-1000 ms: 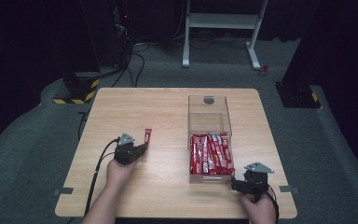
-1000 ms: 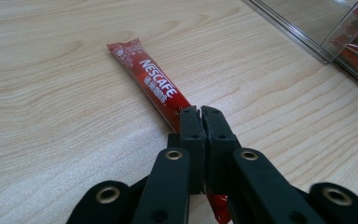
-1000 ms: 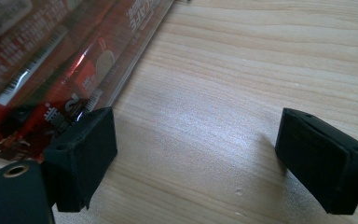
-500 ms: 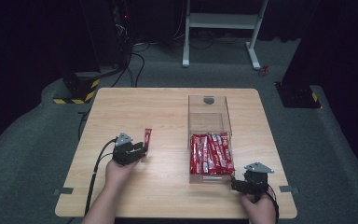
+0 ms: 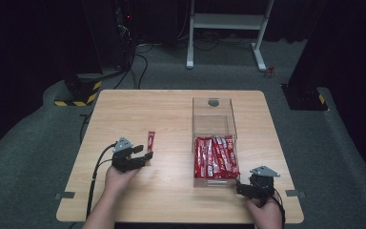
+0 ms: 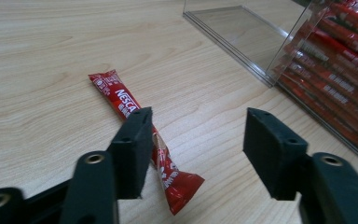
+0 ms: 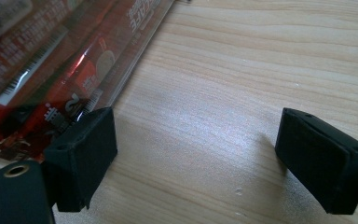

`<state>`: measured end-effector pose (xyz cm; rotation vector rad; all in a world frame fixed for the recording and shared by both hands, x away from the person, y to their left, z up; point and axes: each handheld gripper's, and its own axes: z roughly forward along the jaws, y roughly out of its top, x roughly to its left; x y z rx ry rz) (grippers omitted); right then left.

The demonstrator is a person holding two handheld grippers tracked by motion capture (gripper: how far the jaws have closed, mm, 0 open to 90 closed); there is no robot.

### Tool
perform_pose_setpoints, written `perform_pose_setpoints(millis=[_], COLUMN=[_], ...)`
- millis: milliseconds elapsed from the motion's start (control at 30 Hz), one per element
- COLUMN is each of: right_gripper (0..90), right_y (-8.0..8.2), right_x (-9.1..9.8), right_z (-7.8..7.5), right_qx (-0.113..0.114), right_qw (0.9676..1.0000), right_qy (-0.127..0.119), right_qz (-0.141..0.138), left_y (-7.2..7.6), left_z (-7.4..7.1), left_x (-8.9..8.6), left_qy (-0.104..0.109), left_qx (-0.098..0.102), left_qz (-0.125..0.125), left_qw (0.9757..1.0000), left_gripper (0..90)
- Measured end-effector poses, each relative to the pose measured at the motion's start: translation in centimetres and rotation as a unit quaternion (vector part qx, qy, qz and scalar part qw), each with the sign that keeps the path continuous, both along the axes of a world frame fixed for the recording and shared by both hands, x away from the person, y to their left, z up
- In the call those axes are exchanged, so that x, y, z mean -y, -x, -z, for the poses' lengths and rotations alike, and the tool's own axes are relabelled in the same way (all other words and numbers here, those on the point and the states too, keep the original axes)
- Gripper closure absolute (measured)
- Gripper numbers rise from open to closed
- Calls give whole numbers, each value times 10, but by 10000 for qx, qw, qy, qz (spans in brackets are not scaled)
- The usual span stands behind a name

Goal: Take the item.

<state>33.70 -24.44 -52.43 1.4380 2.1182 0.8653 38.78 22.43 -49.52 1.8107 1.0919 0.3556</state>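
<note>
Opening just now, your left gripper (image 6: pixel 193 154) stands jaws apart above a glossy red stick sachet (image 6: pixel 142 140) lying flat on pale woodgrain table (image 6: pixel 42 70); your right gripper (image 7: pixel 193 154) gapes empty too.

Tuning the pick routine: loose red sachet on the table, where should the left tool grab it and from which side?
Grip the loose red sachet mid-length, across its narrow width, coming from above. It lies flat on the table, so only the long edges offer the pads a purchase; the crimped ends are thin. The left tool is open beside its near end, its jaws having just been opening, with nothing between them.
</note>
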Motion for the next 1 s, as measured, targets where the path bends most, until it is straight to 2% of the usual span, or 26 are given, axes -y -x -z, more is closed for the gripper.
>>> perform_pose_setpoints(millis=[133, 233, 567, 1000], right_gripper=[125, 125, 126, 127], right_y=[0, 0, 0, 0], right_x=[0, 0, 0, 0], right_z=[0, 0, 0, 0], right_qx=[-1, -4, 2, 3], right_qw=[10000, 10000, 10000, 10000], right_qy=[-4, -6, 1, 4], right_qz=[-2, -17, -33, -34], left_y=[3, 6, 21, 46], left_z=[1, 1, -1, 11], left_x=[-1, -2, -20, -49], left_qy=[-116, -101, -162, -650], left_qx=[-25, 10, 65, -25], left_qz=[61, 59, -34, -93], left_qw=[9999, 9999, 9998, 9978], left_gripper=[317, 289, 256, 248])
